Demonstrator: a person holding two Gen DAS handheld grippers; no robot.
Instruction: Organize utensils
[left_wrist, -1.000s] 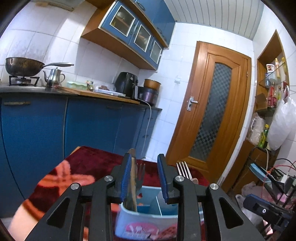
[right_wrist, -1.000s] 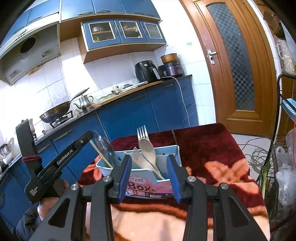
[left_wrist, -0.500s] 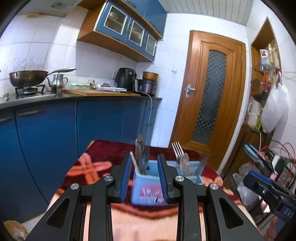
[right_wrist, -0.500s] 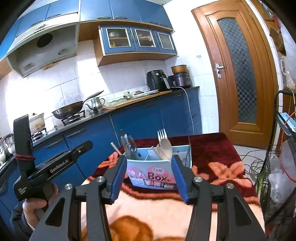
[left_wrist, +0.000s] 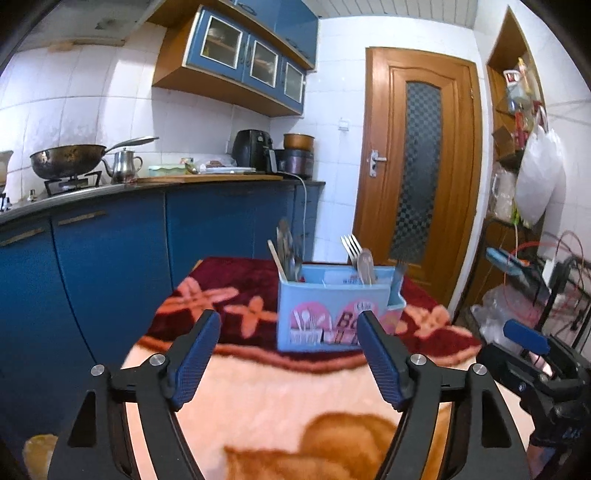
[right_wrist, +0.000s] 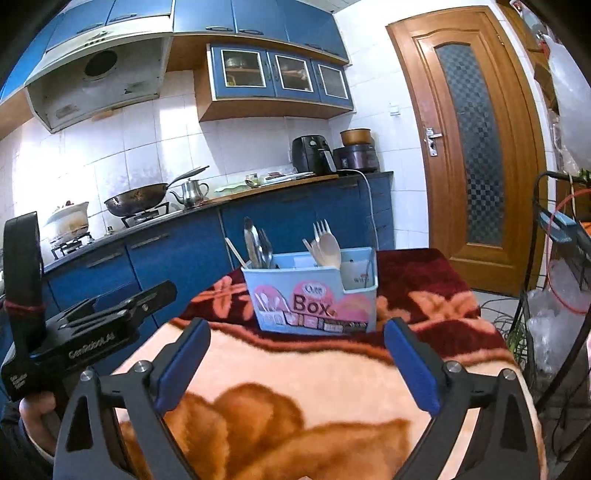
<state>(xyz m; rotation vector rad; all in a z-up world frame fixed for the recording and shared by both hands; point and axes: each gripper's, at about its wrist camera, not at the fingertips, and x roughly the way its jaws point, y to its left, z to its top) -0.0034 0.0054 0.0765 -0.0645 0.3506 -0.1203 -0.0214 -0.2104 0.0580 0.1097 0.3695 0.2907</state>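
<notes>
A light blue utensil box (left_wrist: 334, 310) (right_wrist: 314, 295) stands on the blanket-covered table (left_wrist: 280, 398) (right_wrist: 295, 376), far half. Its left compartment holds metal spoons (left_wrist: 286, 251) (right_wrist: 256, 243) and a wooden stick. A fork (left_wrist: 351, 245) (right_wrist: 320, 229) and a wooden spoon (right_wrist: 330, 249) stand in the middle compartment. My left gripper (left_wrist: 288, 358) is open and empty, held back from the box. My right gripper (right_wrist: 297, 363) is open and empty, also short of the box. The left gripper's body shows in the right wrist view (right_wrist: 85, 332).
Blue kitchen cabinets (left_wrist: 110, 258) with a wok (left_wrist: 68, 160) and kettle run along the left. A wooden door (left_wrist: 417, 166) stands behind the table. A wire rack with cables and bags (left_wrist: 535, 295) stands to the right.
Both grippers have pulled back from the box and opened wide. The left gripper, earlier narrow around utensils in the left compartment, now stands empty away from it.
</notes>
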